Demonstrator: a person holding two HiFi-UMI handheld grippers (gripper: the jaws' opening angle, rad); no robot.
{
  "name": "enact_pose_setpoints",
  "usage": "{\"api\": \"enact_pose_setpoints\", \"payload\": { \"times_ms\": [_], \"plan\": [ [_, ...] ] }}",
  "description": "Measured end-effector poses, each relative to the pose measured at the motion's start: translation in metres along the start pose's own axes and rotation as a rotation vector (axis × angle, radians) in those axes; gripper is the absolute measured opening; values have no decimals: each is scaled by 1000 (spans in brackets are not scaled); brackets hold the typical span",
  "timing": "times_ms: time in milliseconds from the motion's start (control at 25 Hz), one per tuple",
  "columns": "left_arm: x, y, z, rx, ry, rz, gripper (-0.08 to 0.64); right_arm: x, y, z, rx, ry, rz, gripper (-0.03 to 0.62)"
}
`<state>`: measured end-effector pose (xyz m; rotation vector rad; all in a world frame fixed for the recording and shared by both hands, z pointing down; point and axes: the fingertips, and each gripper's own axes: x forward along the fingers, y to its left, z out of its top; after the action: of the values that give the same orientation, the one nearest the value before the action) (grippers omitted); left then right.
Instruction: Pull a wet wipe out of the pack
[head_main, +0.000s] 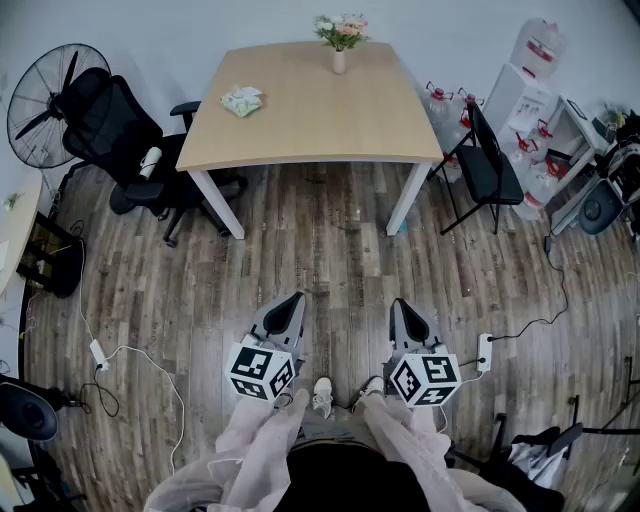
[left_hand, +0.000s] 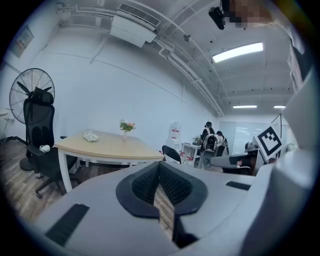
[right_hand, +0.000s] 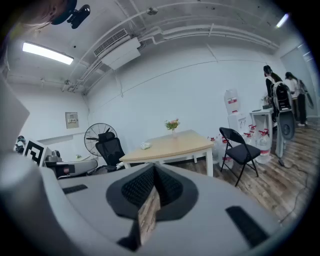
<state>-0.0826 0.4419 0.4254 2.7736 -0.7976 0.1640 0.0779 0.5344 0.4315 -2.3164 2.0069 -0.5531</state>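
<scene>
Head view: a pale green wet-wipe pack (head_main: 241, 100) lies on the light wooden worktop (head_main: 310, 130); only the gripper views catch distant people (left_hand: 207, 134). Left claw (head_main: 291, 300) and right claw (head_main: 400, 303): closed, empty.

The person stands well back from the table (head_main: 310, 110) and faces it. The left arm (head_main: 258, 438) and the right arm (head_main: 408, 438), both in pale pink sleeves, reach out toward the table. The left gripper (head_main: 290, 301) and the right gripper (head_main: 401, 306) are side by side, a little apart. Both point at the table and tip down a bit. Each one has its jaws squeezed together, with nothing between them.
</scene>
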Motion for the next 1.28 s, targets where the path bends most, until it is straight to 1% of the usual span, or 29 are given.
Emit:
{"api": "enact_pose_setpoints", "payload": {
  "times_ms": [160,320,400,520,600,760,880,1120,1280],
  "plan": [
    [-10,-4,1,17,-18,6,11,-8,5,1,-1,-29,14,11],
    [-17,-6,1,20,-27,-3,11,-14,6,3,13,-70,-13,12],
    [-22,-4,1,22,-31,-3,11,-14,10,3,-3,-71,-22,14],
    [-28,0,2,21,-32,3,11,-13,18,7,-56,-72,-18,12],
    [-31,0,2,20,-31,1,11,-12,24,10,-69,-76,-12,14],
    [-36,4,4,21,-29,-7,11,-7,36,10,-46,-78,8,14],
    [-37,7,-1,17,-17,-5,11,-2,40,3,-40,-59,19,14],
    [-28,18,-4,4,-2,9,11,14,41,1,-30,-39,28,14],
    [-15,24,-3,5,0,13,11,30,31,3,-18,-37,25,14]
  ]
}}
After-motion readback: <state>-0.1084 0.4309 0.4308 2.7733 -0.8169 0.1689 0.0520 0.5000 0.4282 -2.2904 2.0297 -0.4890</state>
